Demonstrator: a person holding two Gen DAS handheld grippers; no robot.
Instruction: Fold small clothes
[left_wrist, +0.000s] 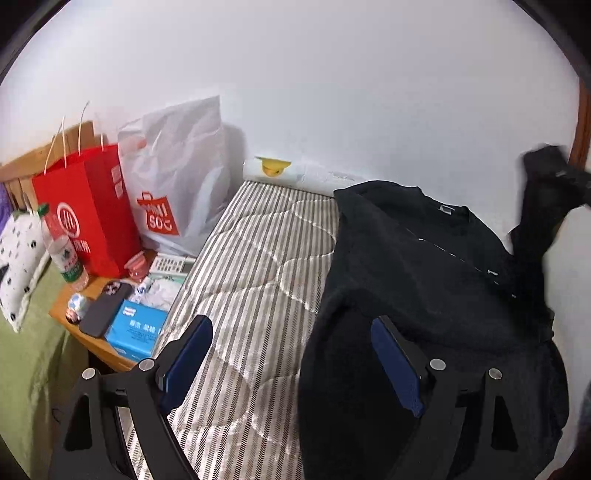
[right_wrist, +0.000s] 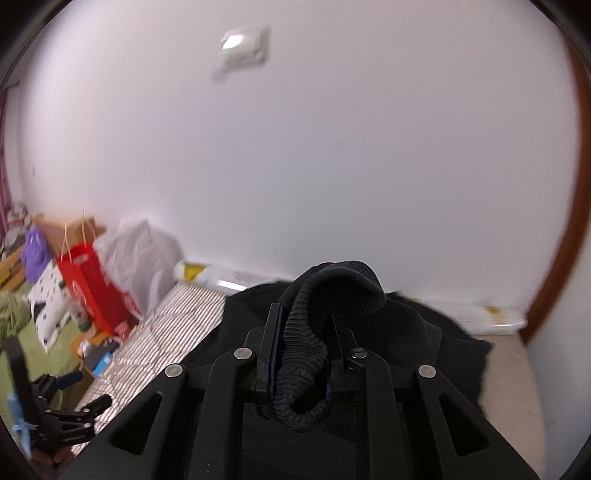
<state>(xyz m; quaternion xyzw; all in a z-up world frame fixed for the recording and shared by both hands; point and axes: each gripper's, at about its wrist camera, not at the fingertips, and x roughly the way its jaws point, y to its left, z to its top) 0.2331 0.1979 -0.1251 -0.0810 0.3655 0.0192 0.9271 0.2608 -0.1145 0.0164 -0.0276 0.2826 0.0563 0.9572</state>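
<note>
Black ribbed knit fills the right gripper (right_wrist: 301, 354): its jaws are pressed nearly together on the cuff of a sleeve (right_wrist: 306, 332) belonging to the black sweater (left_wrist: 424, 266), and the fabric bunches between the pads and curls out below them. From the left wrist view that gripper appears blurred at the far right, raised above the bed with the sleeve hanging from it down to the garment's body.

Spread wide, the left gripper (left_wrist: 291, 365) holds nothing; its blue pads (left_wrist: 188, 358) stand far apart. One finger hovers over the striped mattress pad (left_wrist: 251, 258), the other over the sweater's near edge, though whether it touches the cloth cannot be told.

Most of the sweater lies on the mattress pad, ahead and to the right of the left gripper. Its collar with a small label points away toward the white wall (left_wrist: 332, 92), and its hem is toward the camera, so its long axis runs from near to far.

Beside the bed, a red paper bag (left_wrist: 88, 206) and a white plastic shopping bag (left_wrist: 177, 177) stand on a wooden side table (left_wrist: 92, 343).
</note>
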